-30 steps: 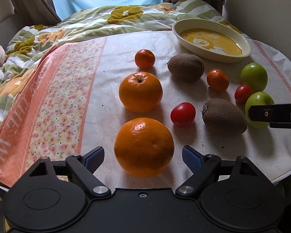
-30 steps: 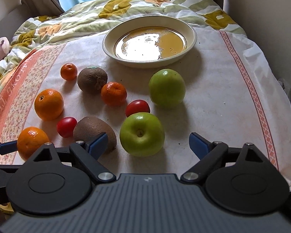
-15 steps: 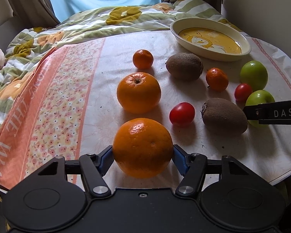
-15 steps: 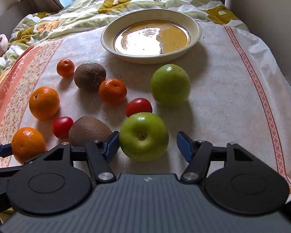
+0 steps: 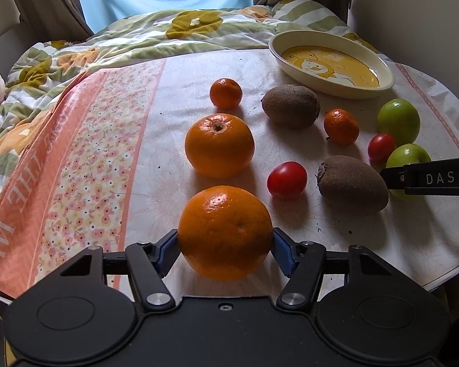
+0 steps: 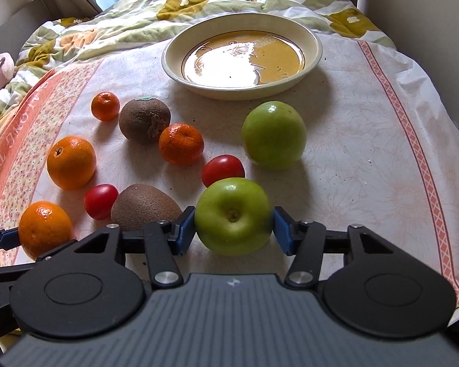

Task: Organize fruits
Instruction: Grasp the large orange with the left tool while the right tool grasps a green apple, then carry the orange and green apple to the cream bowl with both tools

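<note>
Left wrist: left tool (image 5: 225, 244) pinches orange (image 5: 225, 232); right tool (image 6: 234, 226) pinches apple (image 6: 233, 216), just closed.

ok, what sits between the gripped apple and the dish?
Right wrist view: a second green apple lies between the gripped apple and the dish, a red tomato just left of that line.

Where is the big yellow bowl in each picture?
Left wrist view: the yellow bowl sits at the upper right, behind the fruit.
Right wrist view: the bowl sits top centre, straight ahead.
Shared landmark: the far green apple lies just in front of it.
</note>
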The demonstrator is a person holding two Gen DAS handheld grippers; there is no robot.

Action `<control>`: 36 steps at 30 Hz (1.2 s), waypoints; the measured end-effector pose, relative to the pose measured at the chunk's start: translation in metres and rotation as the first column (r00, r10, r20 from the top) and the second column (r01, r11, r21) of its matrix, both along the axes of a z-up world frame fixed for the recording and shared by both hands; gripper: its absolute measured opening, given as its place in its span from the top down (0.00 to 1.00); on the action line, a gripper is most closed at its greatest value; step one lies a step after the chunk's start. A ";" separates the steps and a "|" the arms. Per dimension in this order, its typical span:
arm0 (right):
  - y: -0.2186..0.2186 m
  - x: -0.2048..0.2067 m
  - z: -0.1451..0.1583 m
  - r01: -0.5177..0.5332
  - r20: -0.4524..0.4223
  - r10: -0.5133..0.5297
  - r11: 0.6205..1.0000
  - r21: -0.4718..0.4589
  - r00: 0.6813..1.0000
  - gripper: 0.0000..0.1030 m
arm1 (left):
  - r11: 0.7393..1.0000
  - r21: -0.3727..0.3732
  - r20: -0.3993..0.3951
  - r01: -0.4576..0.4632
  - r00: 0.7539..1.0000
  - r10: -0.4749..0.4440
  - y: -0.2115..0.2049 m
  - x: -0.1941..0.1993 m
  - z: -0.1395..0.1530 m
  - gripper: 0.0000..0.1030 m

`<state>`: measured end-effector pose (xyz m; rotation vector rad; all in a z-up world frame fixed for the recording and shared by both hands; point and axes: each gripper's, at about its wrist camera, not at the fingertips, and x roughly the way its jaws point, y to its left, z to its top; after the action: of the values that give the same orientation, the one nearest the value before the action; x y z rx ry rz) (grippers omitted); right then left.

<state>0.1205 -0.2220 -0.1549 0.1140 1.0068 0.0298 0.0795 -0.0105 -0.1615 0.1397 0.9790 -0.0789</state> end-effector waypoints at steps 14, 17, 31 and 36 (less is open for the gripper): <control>-0.006 -0.001 0.006 -0.020 0.007 0.020 0.999 0.029 1.000 0.34 | 0.999 -0.013 0.015 -0.035 0.999 0.035 0.002 -0.003 0.008 0.35; -0.009 -0.002 0.014 -0.023 0.016 0.022 0.999 0.031 1.000 0.34 | 0.999 -0.015 0.025 -0.042 0.999 0.042 0.002 -0.004 0.015 0.35; -0.040 -0.001 0.083 -0.055 0.117 0.049 0.997 0.047 0.992 0.34 | 0.998 -0.023 0.170 -0.056 0.984 0.059 -0.018 0.001 0.096 0.35; -0.057 0.011 0.115 -0.065 0.187 0.057 0.997 0.035 0.981 0.34 | 0.998 -0.045 0.239 -0.033 0.970 0.043 -0.033 0.018 0.124 0.35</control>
<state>0.1319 -0.2787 -0.0403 0.1159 0.8233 0.1152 0.0973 -0.0438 -0.0373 0.0904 0.7378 -0.0453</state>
